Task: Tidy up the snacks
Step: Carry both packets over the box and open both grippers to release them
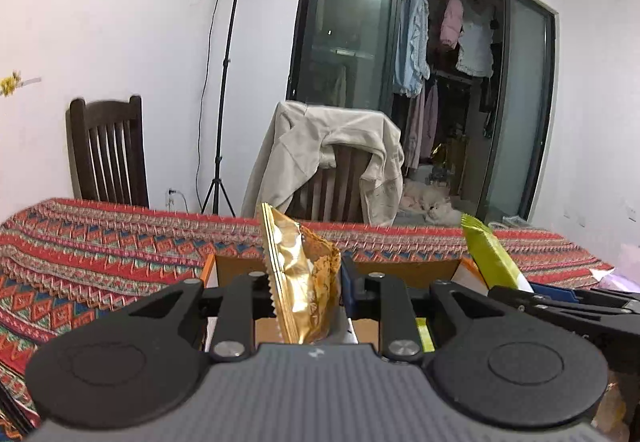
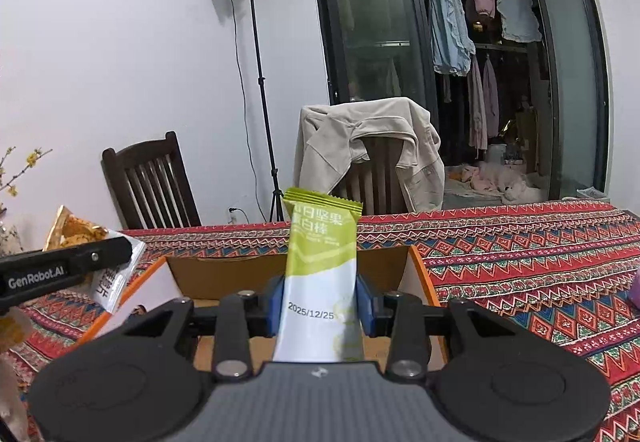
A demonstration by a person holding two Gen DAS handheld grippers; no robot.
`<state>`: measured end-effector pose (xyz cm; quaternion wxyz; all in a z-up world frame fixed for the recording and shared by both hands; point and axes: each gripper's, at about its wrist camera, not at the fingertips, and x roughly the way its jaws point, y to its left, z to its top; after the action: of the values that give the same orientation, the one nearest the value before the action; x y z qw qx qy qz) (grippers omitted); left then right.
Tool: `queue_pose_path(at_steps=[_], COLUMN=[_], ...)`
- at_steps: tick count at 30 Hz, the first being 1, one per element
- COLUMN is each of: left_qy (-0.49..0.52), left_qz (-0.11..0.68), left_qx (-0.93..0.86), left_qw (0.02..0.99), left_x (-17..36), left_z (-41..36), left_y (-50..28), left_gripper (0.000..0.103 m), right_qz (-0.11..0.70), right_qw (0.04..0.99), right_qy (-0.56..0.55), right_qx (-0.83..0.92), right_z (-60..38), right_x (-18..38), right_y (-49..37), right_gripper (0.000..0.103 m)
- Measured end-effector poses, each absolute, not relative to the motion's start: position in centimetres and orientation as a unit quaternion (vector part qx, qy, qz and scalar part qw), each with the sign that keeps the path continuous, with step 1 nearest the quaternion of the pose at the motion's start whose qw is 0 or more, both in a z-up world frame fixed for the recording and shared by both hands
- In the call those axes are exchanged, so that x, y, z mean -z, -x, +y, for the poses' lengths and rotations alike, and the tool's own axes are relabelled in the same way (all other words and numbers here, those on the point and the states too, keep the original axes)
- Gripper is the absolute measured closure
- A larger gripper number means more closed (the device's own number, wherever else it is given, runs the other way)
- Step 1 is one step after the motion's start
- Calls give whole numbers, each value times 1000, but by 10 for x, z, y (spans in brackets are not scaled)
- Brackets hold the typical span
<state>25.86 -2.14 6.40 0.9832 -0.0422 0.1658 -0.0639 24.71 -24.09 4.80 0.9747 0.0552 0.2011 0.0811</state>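
Bar (image 2: 322, 274), green and white, stamped 2025/12/25, is clamped upright in the right gripper (image 2: 323, 306). Left gripper (image 1: 306, 290), marked GenRobot.AI, grips a gold packet (image 1: 304, 282). Both hang over an open box (image 2: 224, 274) on a patterned cloth (image 2: 520, 262).

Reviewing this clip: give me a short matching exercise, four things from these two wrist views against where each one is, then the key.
Things:
1. gold snack packet
2. green and white bar
3. beige jacket
4. cardboard box

Places:
A. draped over a chair back
B. clamped in the right gripper
C. on the patterned tablecloth, open at the top
D. clamped in the left gripper

Pairs: 1-D, 2-B, 3-A, 4-C
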Motion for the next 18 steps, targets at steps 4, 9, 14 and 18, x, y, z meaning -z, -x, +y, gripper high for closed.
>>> queue_pose_path(at_steps=[4,9,14,18], left_qy=[45,46,59,70], left_qz=[187,193,189,173], left_qx=[62,63,74,47], left_qw=[979,978,977,981], left_x=[-52,-45,-43,-44], left_z=[-16,-13,-8,-4], left_y=[-270,-272,-268,-262], left_gripper=[78,78,37,0], right_qz=[215,222,233,224], right_qw=[972,970,966,969], right_qy=[-56,-54,-59,-58], right_qx=[-82,-83,-93,-89], right_z=[-243,-241,-242,-242], right_x=[-38,-32,-27,-27], right_y=[-256,-259,-259,-254], right_gripper=[67,67,50,0])
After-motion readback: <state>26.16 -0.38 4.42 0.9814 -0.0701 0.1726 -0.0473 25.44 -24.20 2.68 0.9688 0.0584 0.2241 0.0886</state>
